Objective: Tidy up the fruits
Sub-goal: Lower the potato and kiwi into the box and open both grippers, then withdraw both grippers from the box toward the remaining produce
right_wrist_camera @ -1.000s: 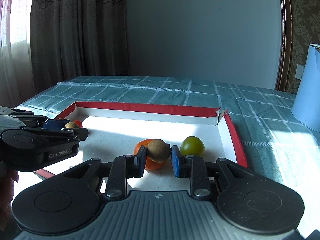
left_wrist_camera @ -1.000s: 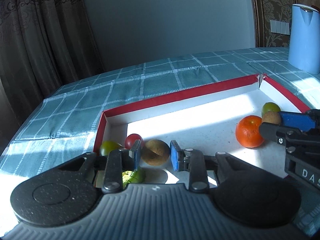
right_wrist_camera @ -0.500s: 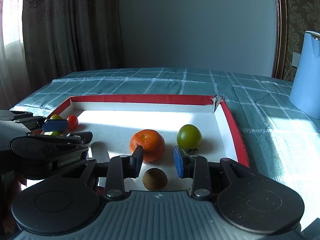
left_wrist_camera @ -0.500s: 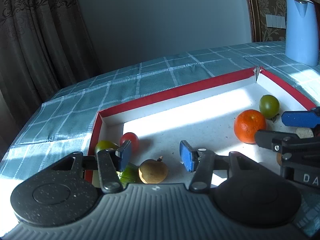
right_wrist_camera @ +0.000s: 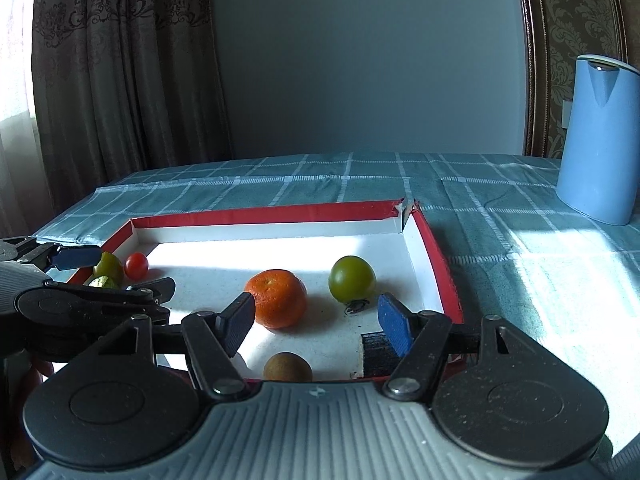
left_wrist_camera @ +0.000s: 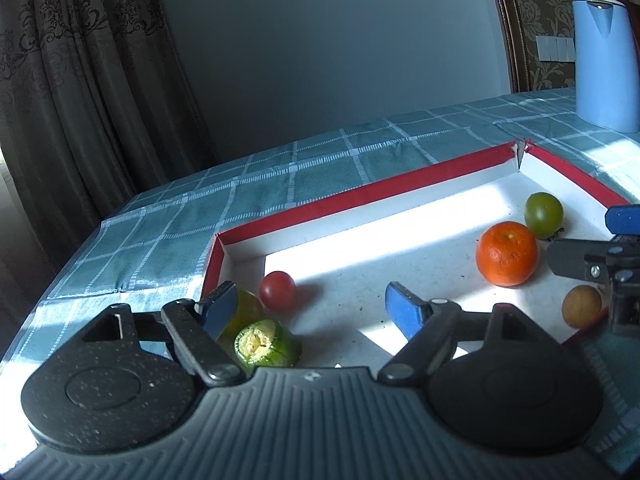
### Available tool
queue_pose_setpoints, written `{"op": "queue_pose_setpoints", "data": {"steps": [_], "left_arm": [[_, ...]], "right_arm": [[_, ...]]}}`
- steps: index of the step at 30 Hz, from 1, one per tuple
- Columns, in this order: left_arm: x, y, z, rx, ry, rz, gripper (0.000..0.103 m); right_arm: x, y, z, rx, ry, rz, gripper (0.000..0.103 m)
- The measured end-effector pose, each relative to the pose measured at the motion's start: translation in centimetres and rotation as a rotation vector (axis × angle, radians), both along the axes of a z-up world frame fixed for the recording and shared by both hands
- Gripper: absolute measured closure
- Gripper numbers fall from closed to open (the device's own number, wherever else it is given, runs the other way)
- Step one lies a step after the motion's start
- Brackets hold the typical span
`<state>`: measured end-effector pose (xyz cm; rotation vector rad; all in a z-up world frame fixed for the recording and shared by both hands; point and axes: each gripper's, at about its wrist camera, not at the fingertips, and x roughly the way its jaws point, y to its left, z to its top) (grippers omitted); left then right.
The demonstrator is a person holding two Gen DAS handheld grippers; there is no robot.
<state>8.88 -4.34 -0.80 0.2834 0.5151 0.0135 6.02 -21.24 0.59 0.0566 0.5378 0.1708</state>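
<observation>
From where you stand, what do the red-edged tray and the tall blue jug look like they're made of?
Tray: probably cardboard, matte white inside with a red rim; the far corner is split and shows a torn, papery edge. Jug: likely smooth moulded plastic with a soft sheen, one even pale blue with a paler top rim; painted metal can't be ruled out.

Left gripper (left_wrist_camera: 306, 306) angled down, jaws opening, nothing gripped. Right gripper (right_wrist_camera: 316, 322) likewise tilted down, jaws opening, empty.
</observation>
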Motion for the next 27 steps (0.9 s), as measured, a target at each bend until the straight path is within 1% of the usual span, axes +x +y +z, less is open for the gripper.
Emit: {"op": "queue_pose_setpoints", "data": {"steps": [5, 11, 15, 19, 22, 23, 25, 27], "left_arm": [[-0.6, 0.1, -0.1, 0.012, -0.016, 0.006, 0.016], [-2.0, 1.0, 0.2, -0.013, -0.04, 0.031, 0.011], [-3.3, 2.4, 0.7, -0.068, -0.053, 0.056, 0.005], [-4.4, 3.5, 1.2, -0.115, -0.073, 0.072, 0.003], [-5.2, 4.0, 1.4, -0.14, -0.071, 0.071, 0.003], [-5.6, 4.2, 1.4, -0.153, -0.069, 0.061, 0.003], [-6.5, 4.4, 1.5, -0.176, -0.067, 0.03, 0.003], [-7.7, 4.4, 1.5, -0.182, -0.074, 0.003, 0.003]], "right_arm": [[0.1, -0.6, 0.1, 0.033, -0.002, -0.02, 0.035], [-0.6, -0.9, 0.1, 0.045, -0.018, -0.019, 0.035], [-1.9, -1.1, 0.2, 0.057, -0.031, 0.002, 0.034], [-3.8, -1.1, 0.1, 0.101, -0.018, 0.071, 0.034], [-5.8, -0.4, 0.1, 0.064, -0.057, 0.101, 0.033], [-6.0, 0.0, -0.2, 0.049, -0.047, 0.111, 0.033], [-6.1, 0.7, -0.7, 0.001, 0.0, 0.118, 0.033], [-5.8, 0.7, -0.9, 0.015, 0.028, 0.131, 0.033]]}}
